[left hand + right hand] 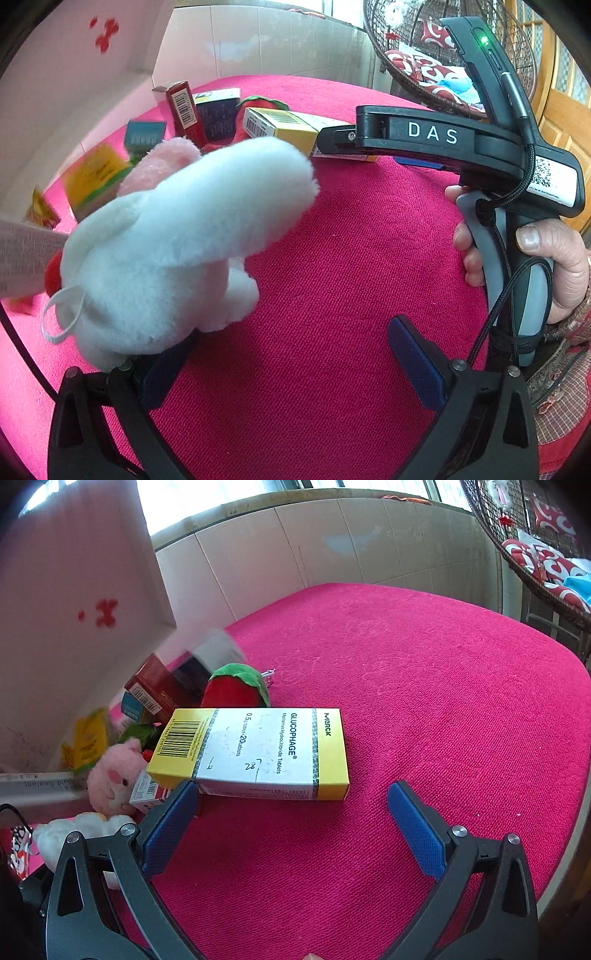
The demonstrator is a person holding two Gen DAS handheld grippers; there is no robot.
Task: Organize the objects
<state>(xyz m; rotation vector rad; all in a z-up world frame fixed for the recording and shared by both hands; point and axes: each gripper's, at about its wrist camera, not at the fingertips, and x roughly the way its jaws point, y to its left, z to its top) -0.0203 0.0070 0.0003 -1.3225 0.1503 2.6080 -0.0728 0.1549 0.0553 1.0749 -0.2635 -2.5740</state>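
Observation:
In the left wrist view a white plush rabbit [177,251] with pink ears rests against my left gripper's left finger; the left gripper [291,354] is open and the toy sits outside the gap between the pads. The right gripper's body [443,140] is held by a hand at the right. In the right wrist view my right gripper [291,827] is open and empty, just in front of a yellow and white Glucophage box [258,753] lying flat on the pink cloth [424,701]. The box also shows in the left wrist view [284,127].
Along the left wall lie a red strawberry plush [232,690], a red box [155,690], a dark box [218,110], a teal box [144,136], a yellow packet [88,742], a pink plush [114,775] and a white tube [40,786]. A hanging wicker chair [535,554] stands at back right.

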